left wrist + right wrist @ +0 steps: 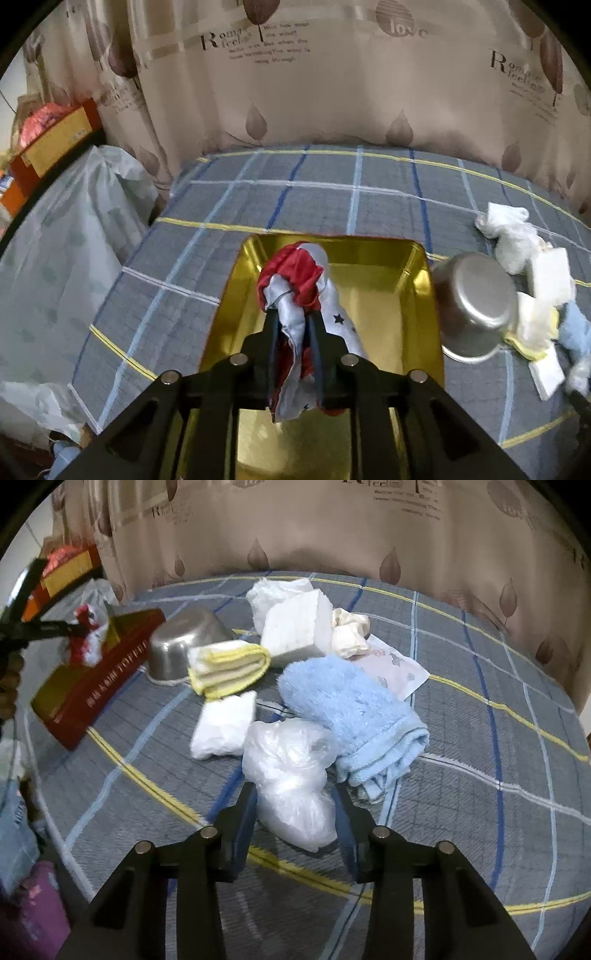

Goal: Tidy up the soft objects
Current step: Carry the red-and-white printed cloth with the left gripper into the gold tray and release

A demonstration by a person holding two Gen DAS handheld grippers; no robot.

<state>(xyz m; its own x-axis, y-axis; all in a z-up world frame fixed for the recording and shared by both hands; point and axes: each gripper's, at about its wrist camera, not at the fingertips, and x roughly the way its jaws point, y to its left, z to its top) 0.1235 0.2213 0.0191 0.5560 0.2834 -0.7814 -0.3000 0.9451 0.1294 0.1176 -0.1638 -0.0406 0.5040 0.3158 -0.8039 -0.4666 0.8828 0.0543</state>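
1. Left wrist view: the left gripper (291, 314) is clamped on a red-and-white starred cloth (295, 284), which bunches past the fingertips and hangs directly above the gold tin (421, 291). The tin's long axis runs away from the fingers, so I judge a straight release drops the cloth inside.
2. Right of the tin, an overturned steel bowl (472, 306) sits almost against the tin's right wall; room to move is freer on the tin's left side, over bare plaid bedcover (166, 266).
3. Right wrist view: the right gripper (295, 797) is spread open around a crumpled clear plastic bag (291, 771), one finger on either side of it, not yet squeezing. The bag's long axis points roughly along the fingers.
4. Right of the bag, touching it, lies a rolled blue towel (351, 709); closing may snag its edge.
5. The tin (96, 672) lies well left of the bag, nearer the left gripper (79, 627).
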